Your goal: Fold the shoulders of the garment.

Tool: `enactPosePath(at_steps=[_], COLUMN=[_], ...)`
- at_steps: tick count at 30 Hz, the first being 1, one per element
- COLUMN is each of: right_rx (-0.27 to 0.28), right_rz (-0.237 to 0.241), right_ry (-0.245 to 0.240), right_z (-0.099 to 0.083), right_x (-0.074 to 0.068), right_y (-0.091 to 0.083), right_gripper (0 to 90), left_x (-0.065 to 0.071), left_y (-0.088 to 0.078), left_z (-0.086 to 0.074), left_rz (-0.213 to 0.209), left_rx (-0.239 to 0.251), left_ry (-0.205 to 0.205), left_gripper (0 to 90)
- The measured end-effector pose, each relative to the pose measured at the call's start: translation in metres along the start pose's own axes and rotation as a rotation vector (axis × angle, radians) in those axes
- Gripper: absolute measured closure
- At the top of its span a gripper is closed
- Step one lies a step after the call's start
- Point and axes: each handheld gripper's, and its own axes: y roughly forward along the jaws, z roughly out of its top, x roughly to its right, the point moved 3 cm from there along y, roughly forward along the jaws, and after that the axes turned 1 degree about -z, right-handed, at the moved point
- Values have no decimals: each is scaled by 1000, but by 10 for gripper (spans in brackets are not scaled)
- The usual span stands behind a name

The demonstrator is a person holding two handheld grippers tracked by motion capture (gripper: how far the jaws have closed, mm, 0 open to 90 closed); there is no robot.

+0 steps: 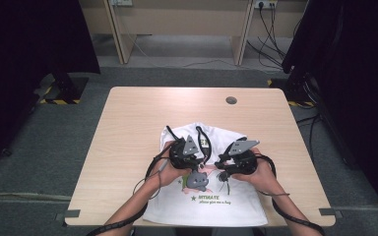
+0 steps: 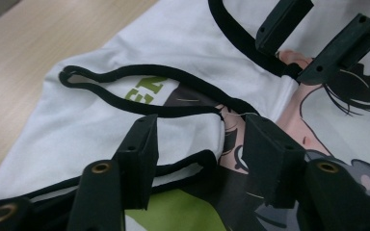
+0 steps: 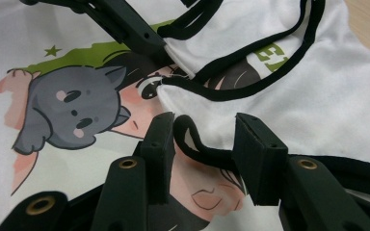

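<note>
Both grippers meet over the folded white shirt (image 1: 211, 196) on the worktop (image 1: 128, 128), the left gripper (image 2: 200, 144) with jaws spread around a black-edged fold and the right gripper (image 3: 202, 144) with jaws spread around the black trim (image 3: 197, 144), probably to fold it further.

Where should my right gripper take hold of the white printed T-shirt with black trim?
Grip the raised loop of black trim on the white printed T-shirt, already between the right gripper jaws. It stands up off the cloth there, so close straight ahead from the person's side, pinching trim and the folded fabric under it.
</note>
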Motion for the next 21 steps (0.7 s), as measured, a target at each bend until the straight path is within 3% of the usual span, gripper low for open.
enactPosePath(at_steps=[12, 15, 21], right_rx=[-21, -26, -38], right_rz=[-2, -2, -6], right_ry=[12, 15, 29], right_z=[-2, -2, 0], right_x=[2, 1, 2], right_y=[7, 9, 11], right_gripper=[644, 673, 784], left_x=[-5, -4, -5], left_y=[10, 14, 15], left_z=[-1, -1, -5], left_rz=[-29, -36, -38], left_rx=[-62, -83, -89], left_ry=[-9, 3, -21], left_gripper=[685, 753, 840])
